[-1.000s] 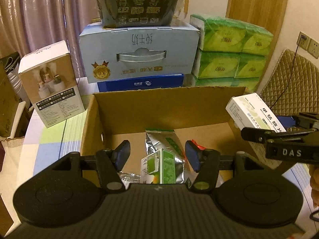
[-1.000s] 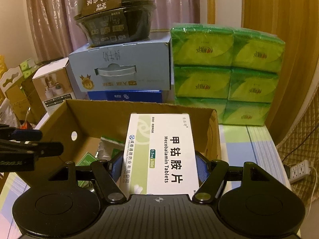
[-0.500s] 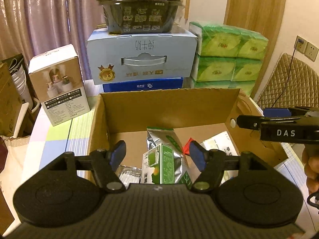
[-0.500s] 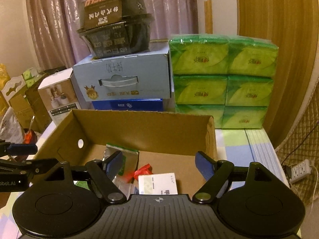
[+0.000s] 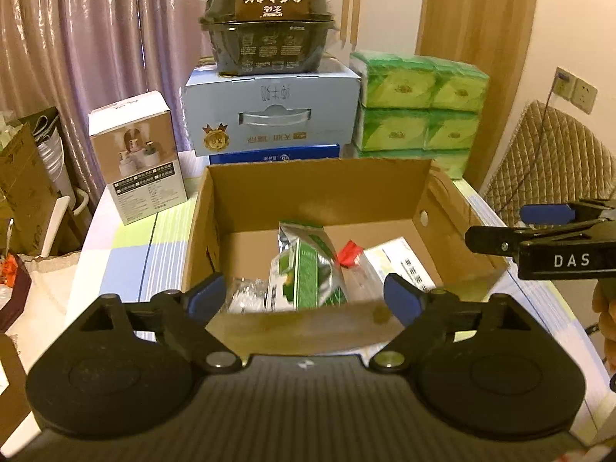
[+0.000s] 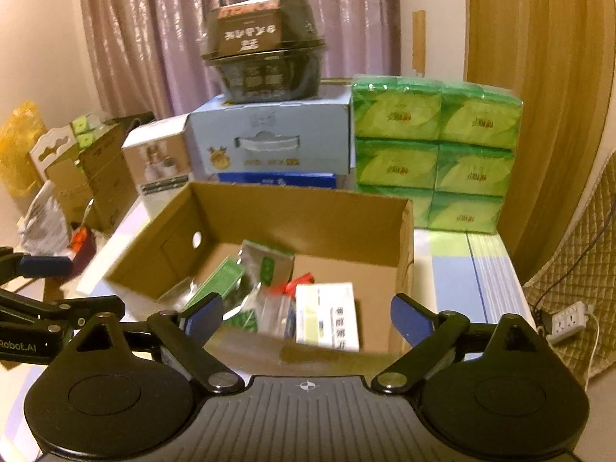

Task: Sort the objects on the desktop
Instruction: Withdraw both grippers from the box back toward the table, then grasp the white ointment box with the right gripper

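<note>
An open cardboard box stands on the table. Inside it lie a silver-green pouch, a small green-white carton, a red-tipped clear packet and a white medicine box. My left gripper hangs just before the box's near wall, jaws opening wide, nothing between them. My right gripper hangs over the near wall too, jaws opening, empty; the medicine box lies loose below it. Each gripper shows at the other view's edge.
Behind the box stand a light blue carton topped by a black bowl, green tissue packs and a small white product box. A quilted chair is at the right, cardboard boxes at the left.
The right gripper let go of the white medicine box, which now lies in the cardboard box. The left let go of the green-white carton. Both grippers opened wider and drew back and up.
</note>
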`<action>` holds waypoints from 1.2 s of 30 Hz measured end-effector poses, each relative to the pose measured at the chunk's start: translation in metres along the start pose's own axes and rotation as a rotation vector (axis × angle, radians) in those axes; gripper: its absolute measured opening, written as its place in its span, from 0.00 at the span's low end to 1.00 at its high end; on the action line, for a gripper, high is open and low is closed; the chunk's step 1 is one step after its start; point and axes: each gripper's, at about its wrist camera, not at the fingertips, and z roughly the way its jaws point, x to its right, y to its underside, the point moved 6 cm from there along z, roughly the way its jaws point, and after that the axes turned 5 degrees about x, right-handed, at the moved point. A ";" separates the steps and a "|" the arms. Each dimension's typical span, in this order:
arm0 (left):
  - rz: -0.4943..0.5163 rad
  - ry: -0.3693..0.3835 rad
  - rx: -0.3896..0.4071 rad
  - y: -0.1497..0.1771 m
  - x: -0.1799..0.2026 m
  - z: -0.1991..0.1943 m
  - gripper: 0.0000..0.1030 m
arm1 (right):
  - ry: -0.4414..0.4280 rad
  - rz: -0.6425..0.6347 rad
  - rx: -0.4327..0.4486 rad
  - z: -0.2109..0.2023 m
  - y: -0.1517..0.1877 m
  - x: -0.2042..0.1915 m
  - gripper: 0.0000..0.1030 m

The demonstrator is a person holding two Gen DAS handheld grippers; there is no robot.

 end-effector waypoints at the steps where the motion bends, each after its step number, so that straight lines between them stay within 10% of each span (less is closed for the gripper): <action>1: 0.001 -0.001 -0.001 0.003 0.001 -0.005 0.88 | -0.003 -0.005 -0.003 -0.005 0.003 -0.003 0.93; 36: -0.055 -0.025 -0.096 0.099 0.016 -0.085 0.99 | 0.035 -0.001 -0.074 -0.088 0.076 0.012 0.98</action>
